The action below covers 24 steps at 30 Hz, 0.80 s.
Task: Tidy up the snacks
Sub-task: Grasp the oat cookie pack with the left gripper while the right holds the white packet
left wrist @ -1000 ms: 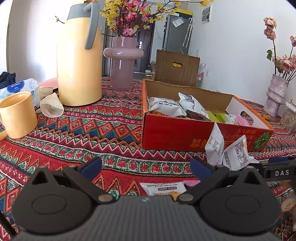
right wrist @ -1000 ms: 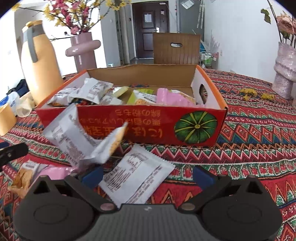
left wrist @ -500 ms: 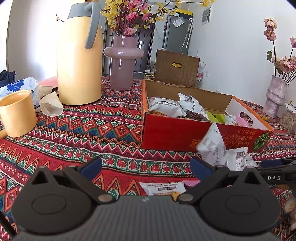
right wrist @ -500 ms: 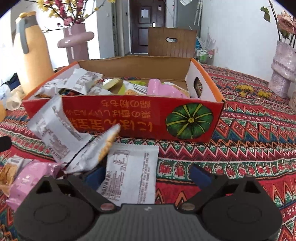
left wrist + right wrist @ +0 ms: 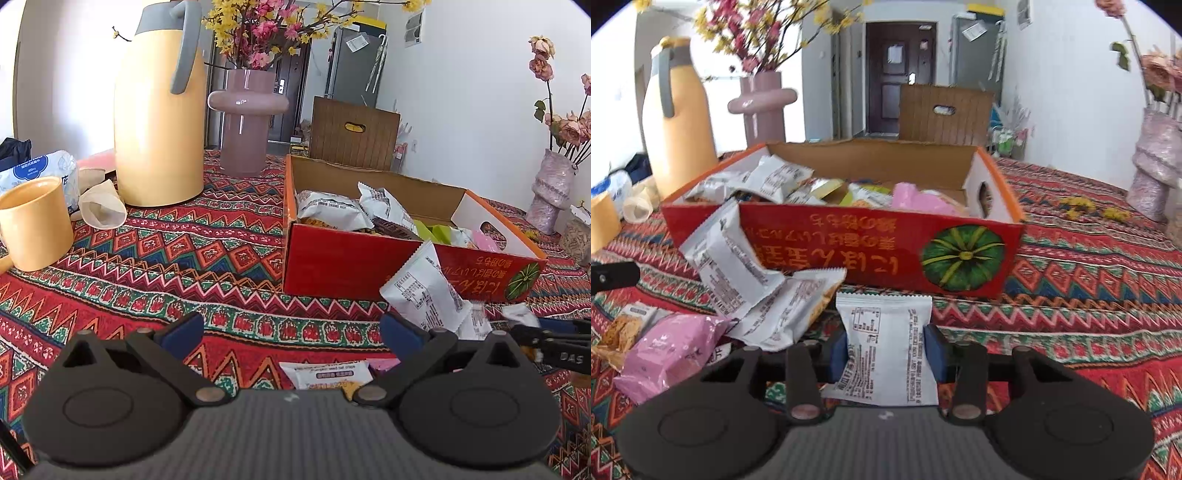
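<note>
before the red box point(image 5: 849, 251), right tongs point(image 5: 885, 350) just closed on white packet point(image 5: 884, 350)

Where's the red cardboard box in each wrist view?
Left wrist: red cardboard box sits right of centre, seen corner-on, behind the open left gripper.
Right wrist: box centred, front wall facing the camera.
Shared landmark: green pumpkin print on its front wall.
</note>
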Motion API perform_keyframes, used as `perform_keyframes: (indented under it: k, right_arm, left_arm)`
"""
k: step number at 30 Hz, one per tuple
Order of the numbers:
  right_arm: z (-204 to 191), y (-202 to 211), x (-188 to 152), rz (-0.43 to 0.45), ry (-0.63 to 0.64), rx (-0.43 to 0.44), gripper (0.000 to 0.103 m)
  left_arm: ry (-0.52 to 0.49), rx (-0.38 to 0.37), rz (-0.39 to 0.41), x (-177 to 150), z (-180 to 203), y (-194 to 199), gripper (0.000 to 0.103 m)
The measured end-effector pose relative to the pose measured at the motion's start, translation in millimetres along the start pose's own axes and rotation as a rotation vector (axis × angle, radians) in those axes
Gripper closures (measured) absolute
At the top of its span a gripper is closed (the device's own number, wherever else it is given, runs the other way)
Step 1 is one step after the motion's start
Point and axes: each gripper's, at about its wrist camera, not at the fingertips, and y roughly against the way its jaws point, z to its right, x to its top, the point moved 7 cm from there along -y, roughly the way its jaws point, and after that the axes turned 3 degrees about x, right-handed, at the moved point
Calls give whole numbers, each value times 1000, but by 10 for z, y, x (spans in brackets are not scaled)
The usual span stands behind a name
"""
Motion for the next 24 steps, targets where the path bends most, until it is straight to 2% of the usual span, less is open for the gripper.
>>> perform_keyframes:
  k: [9, 17, 24]
  right_arm:
    - [262, 316, -70, 124, -94, -38, 61]
    - [318, 332, -109, 172, -133, -12, 60]
    - [316, 359, -109, 193, -151, 24, 60]
  left_arm:
    - [11, 4, -35, -17, -15, -50, 0]
    - [8, 11, -125, -36, -27, -127, 0]
    - [-51, 27, -170, -115, 132, -82, 0]
